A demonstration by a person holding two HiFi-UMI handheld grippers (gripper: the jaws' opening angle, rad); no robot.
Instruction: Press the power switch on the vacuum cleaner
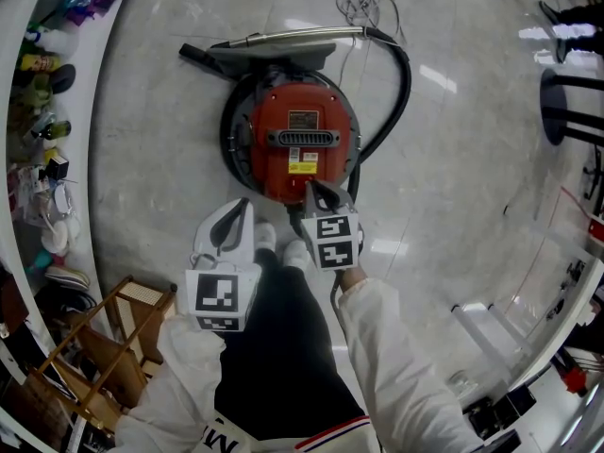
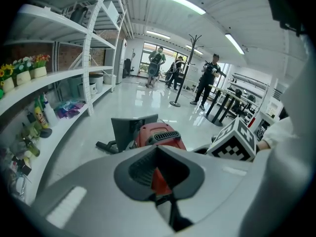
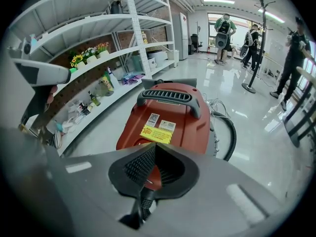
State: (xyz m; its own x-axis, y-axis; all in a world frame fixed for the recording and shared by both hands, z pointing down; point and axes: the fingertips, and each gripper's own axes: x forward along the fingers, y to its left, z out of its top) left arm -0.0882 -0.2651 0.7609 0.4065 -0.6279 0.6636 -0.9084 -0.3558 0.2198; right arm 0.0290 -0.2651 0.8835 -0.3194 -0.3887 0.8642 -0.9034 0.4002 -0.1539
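Broadly: glossy pale floor [image 1: 453, 159], with the vacuum cleaner [image 1: 302, 140] standing on it just ahead of the person's shoes. It is a round canister with a red top housing and a dark lower rim. A black hose [image 1: 401, 83] loops off its right side to a metal wand [image 1: 283, 38] lying across the far side. A grey carry handle [image 1: 304, 139] crosses the middle of the housing, and a yellow label [image 1: 302, 167] sits nearer the person. The right gripper [image 1: 313, 187] has its jaws together with nothing between them, tips down at the near edge of the red housing; I cannot tell whether they touch it. The left gripper [image 1: 243, 204] also has its jaws closed and empty. It hangs beside the canister's near-left rim, clear of it. The power switch itself is not made out; it probably lies under the right jaw tips. Judgement: the body looks heavy, stiff moulded plastic, so it should not deform, though it could slide on this slick floor under a sideways push. No grasp is needed: the closed tips can serve as a blunt finger, pressing straight down. If steadying is wanted, the handle is the place to take hold.
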